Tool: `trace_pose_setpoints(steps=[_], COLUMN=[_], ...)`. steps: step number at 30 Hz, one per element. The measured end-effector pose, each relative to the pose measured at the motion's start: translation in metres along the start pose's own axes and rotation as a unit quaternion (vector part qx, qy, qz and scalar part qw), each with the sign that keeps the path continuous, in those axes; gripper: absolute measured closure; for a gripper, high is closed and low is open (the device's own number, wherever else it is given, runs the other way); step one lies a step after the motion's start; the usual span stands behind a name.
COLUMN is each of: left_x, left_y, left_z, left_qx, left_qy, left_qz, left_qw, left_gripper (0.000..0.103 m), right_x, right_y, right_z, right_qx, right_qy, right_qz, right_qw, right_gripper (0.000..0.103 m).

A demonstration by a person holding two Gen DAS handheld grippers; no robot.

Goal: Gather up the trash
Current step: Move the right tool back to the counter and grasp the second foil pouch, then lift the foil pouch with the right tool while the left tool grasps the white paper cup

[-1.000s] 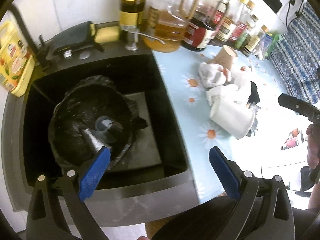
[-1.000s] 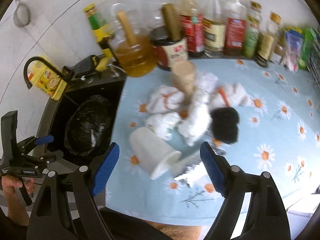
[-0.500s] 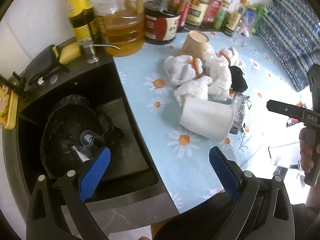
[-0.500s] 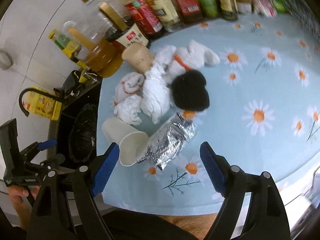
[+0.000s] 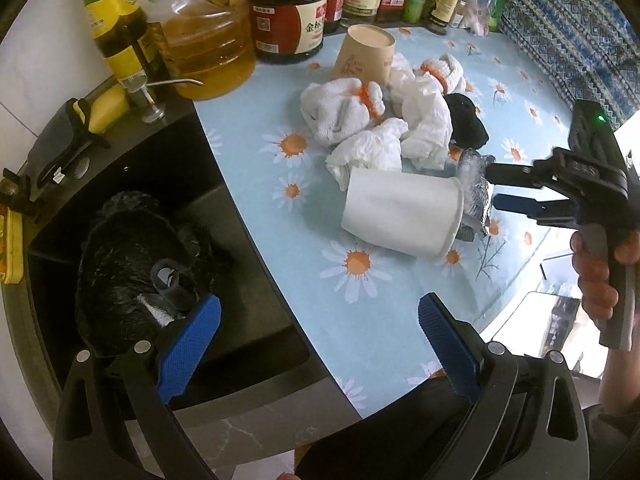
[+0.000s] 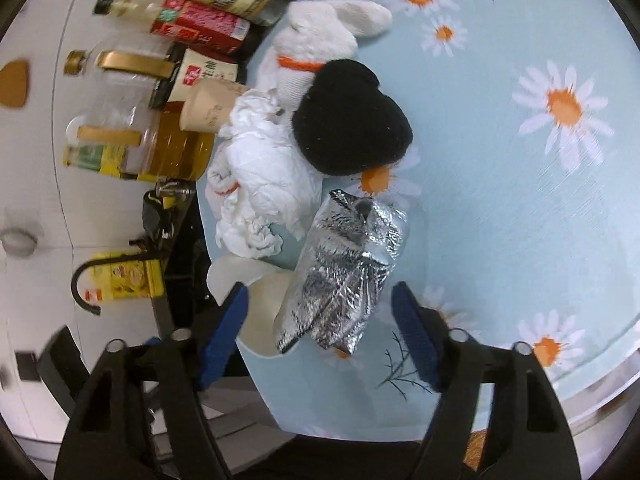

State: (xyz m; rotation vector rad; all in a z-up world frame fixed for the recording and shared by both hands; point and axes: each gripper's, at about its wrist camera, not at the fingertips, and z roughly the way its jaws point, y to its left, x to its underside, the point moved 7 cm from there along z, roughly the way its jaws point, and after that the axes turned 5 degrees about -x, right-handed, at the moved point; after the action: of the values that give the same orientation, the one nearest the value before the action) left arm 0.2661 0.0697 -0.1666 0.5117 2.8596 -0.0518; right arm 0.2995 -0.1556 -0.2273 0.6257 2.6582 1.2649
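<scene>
A trash pile lies on the daisy tablecloth: a white cup on its side, a crumpled silver foil wrapper, white tissues, white socks with orange bands, a black sock and a brown paper cup. A black trash bag sits in the dark sink at left. My right gripper is open, its jaws on either side of the foil wrapper's near end. My left gripper is open and empty above the sink's edge.
Oil, soy sauce and vinegar bottles line the back wall. A soap pump and a yellow sponge sit behind the sink. A patterned blue cloth hangs at far right. A yellow jug stands left of the sink.
My right gripper has rolled and closed in until the foil wrapper lies between its jaws. My left gripper has swung right, from over the trash bag toward the table.
</scene>
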Motion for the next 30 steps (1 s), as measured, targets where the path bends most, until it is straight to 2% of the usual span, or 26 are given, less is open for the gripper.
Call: trace_pose_setpoints(steps=[3,8,9,12,22,28,30], left_x=[0.0,-0.001,-0.002,-0.004,-0.011,-0.017,-0.022], left_y=[-0.001,-0.001,-0.001,-0.002,-0.016,-0.019,-0.018], left_z=[0.002,0.002,0.002,0.004,0.012,0.018,0.019], left_qx=[0.0,0.0,0.0,0.004,0.011,0.04,0.057], left_qy=[0.004,0.004,0.004,0.005,0.015,0.025,0.024], left_qz=[0.009,0.015,0.015,0.013,0.015,-0.032,-0.063], left_qw=[1.0,0.9999,0.9999,0.9999,0.9997,0.9984,0.9961], left_gripper=[0.007,0.007,0.007,0.007,0.007,0.007,0.007], right_x=[-0.003,-0.008,-0.008,-0.009,-0.012,-0.012,-0.013], right_y=[-0.004,-0.012,-0.012,-0.011,-0.008,-0.006,-0.002], right_z=[0.006,0.019,0.021,0.026,0.019,0.0,-0.007], right_qx=[-0.009,-0.002,-0.006,-0.01,-0.003,0.002,0.009], right_qy=[0.004,0.016,0.02,0.028,0.04,0.04,0.04], right_qz=[0.023,0.047,0.052,0.052,0.022,0.004,-0.013], right_qw=[1.0,0.999,0.998,0.998,0.999,0.999,0.999], right_gripper=[0.035,0.036,0.04,0.047,0.049,0.049,0.049])
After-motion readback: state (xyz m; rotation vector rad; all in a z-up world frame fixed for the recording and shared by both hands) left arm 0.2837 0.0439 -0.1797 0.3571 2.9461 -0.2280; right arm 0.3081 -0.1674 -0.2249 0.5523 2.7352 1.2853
